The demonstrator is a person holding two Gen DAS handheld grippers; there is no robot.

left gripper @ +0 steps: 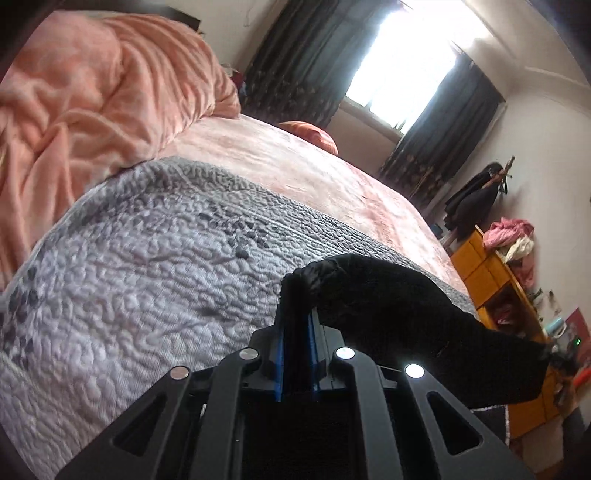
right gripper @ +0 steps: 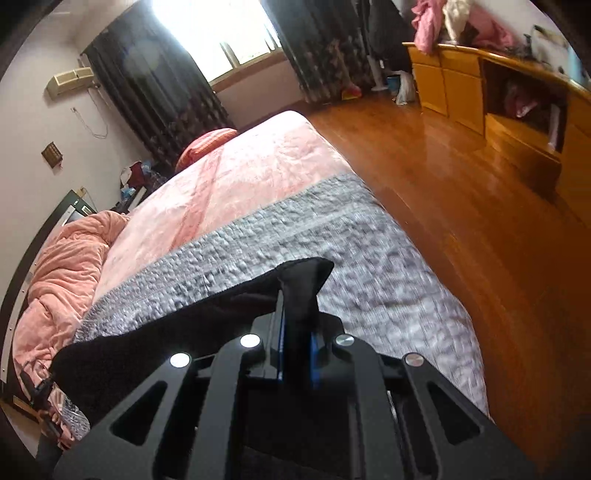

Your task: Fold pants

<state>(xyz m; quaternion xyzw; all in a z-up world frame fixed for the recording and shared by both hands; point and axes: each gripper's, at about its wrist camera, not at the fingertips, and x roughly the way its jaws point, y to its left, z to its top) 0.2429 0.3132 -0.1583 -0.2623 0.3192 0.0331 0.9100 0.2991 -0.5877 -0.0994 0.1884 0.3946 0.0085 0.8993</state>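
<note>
While both tongs are pinching the black pants (left gripper: pixel 388 314), the cloth is hanging up in the air between them, over the bed. The left tongs (left gripper: pixel 297 295) are squeezing tight on one bunched end of the pants. The right tongs (right gripper: pixel 297 295) are squeezing tight on another end, and a dark corner is poking up past the blue pads (right gripper: pixel 316 350). The black cloth is stretching across from one pair of tongs toward the other.

It looks like the pants are being lifted so they can be spread out or folded over. That is a guess from how they are hanging. Next, both tongs are probably needing to move together, keeping the cloth pulled straight, and then bring it down flat on the bed. If one side is going faster, the pants may twist or sag.

Under the pants, a gray bumpy quilt (left gripper: pixel 147 277) is covering the near part of the bed. A pink sheet (left gripper: pixel 295 166) is covering the far part. A fluffy peach blanket (left gripper: pixel 92 92) is sitting in a heap at one end. Dark curtains (right gripper: pixel 155 85) are hanging beside a bright window (right gripper: pixel 210 29). A yellow wooden cabinet (right gripper: pixel 461 92) is standing by the wall with pink clothes (right gripper: pixel 428 22) piled on top. The wood floor (right gripper: pixel 461 221) is shining beside the bed.
</note>
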